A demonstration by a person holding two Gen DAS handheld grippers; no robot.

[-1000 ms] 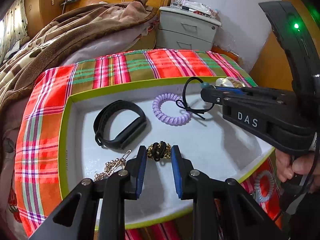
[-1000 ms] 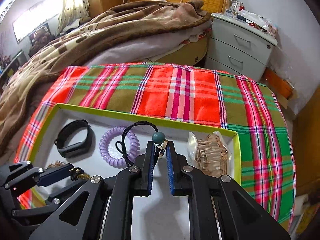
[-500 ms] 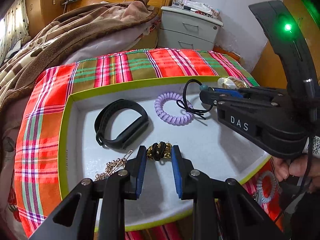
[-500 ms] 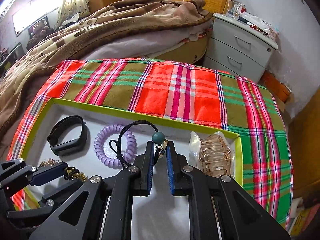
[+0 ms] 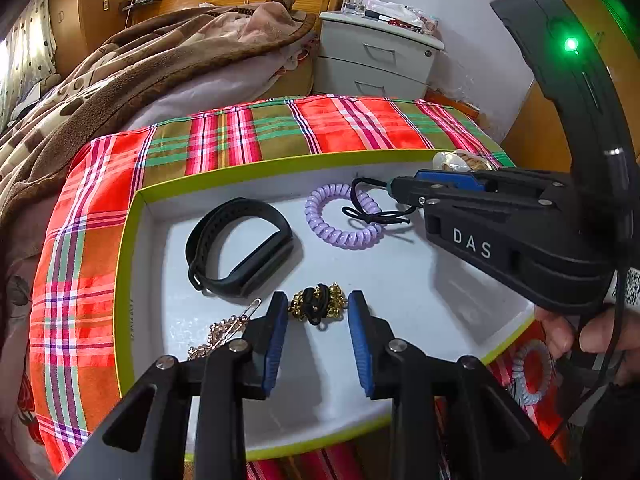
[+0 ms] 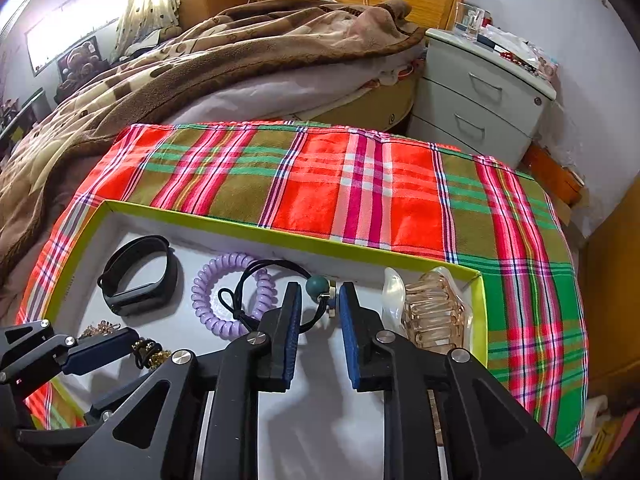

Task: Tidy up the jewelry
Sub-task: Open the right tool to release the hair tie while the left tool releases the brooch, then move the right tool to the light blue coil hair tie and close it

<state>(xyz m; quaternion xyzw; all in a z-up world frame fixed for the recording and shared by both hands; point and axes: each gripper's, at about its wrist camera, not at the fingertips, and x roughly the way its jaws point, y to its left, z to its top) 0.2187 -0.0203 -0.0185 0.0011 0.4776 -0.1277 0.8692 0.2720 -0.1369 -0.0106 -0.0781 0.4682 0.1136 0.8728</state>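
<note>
A white tray with a lime-green rim [image 5: 132,240] [image 6: 248,226] lies on a plaid cloth. In it are a black wristband [image 5: 236,246] [image 6: 138,274], a purple coil hair tie [image 5: 344,220] [image 6: 224,300], a black elastic with a green bead [image 6: 318,286] [image 5: 368,212], a gold-beaded black tie [image 5: 318,306] [image 6: 150,350], a gold chain with a clip [image 5: 224,330] and a clear claw clip [image 6: 432,312]. My left gripper [image 5: 318,312] is open, its pads either side of the gold-beaded tie. My right gripper [image 6: 318,312] is open around the bead elastic, which rests in the tray.
A blue-grey coil tie [image 5: 532,372] lies on the cloth outside the tray at the right. A bed with a brown blanket [image 6: 200,60] and a grey nightstand [image 6: 484,96] stand behind the plaid cloth [image 6: 360,184].
My right gripper has opened and let go of the bead elastic, which now rests in the tray. My left gripper has stayed open around the gold-beaded tie.
</note>
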